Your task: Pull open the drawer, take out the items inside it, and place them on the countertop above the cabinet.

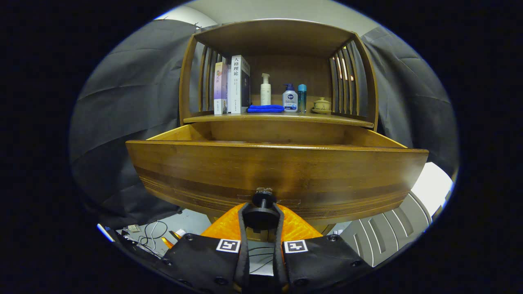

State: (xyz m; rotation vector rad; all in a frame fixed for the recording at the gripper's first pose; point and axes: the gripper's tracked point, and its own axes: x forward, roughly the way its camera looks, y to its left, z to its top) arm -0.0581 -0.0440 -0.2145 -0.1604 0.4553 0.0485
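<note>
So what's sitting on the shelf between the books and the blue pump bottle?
In the gripper view, a white pump bottle stands there, with a folded blue cloth lying in front of it.

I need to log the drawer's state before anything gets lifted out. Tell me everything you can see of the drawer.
The drawer is glossy brown wood with darker bands along its wide front. It stands pulled well out below the shelf, level, its inside hidden behind the front panel. A round black knob sits low at the front's middle, and the gripper is closed around it, both fingers pressing its sides.
</note>
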